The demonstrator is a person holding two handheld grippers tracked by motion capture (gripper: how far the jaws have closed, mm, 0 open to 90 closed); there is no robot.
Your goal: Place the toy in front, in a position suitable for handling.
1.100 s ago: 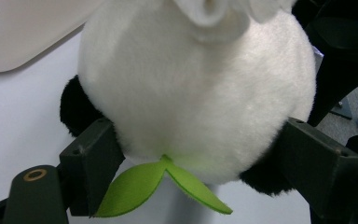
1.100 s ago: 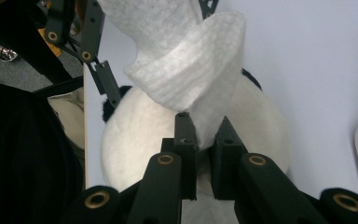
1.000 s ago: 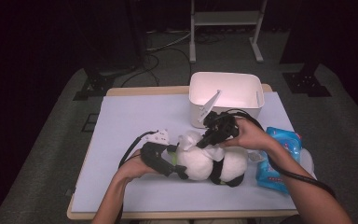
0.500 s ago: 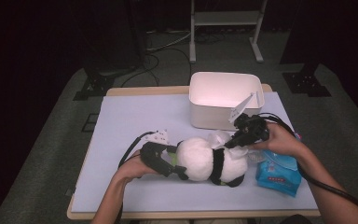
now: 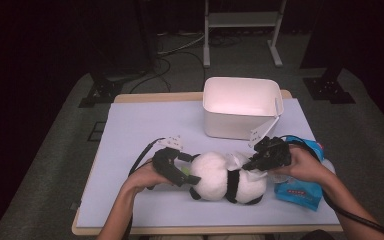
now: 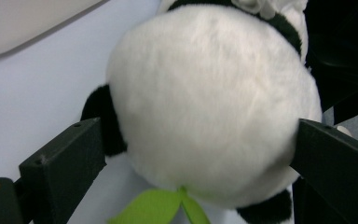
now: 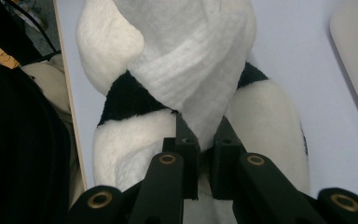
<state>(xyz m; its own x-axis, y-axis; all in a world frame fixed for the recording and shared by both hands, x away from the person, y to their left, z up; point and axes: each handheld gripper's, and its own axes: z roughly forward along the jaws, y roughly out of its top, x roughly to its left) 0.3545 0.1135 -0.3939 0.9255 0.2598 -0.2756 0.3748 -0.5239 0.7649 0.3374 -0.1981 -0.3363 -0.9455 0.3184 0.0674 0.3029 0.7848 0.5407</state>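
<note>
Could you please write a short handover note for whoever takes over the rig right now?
Left hand-held gripper: jaws open around the plush panda's round head, bracing it on the table.
Right hand-held gripper: shut on a white wipe lying across the panda's body.
The blue wipe packet lies beside the right hand; the white bin stands behind the panda.
Done: wipe pulled out and on the toy.
Left, probably: finish wiping, then bin the wipe.

Left tool (image 5: 180,172) jaws wide; right tool (image 5: 254,162) jaws pinched.
</note>
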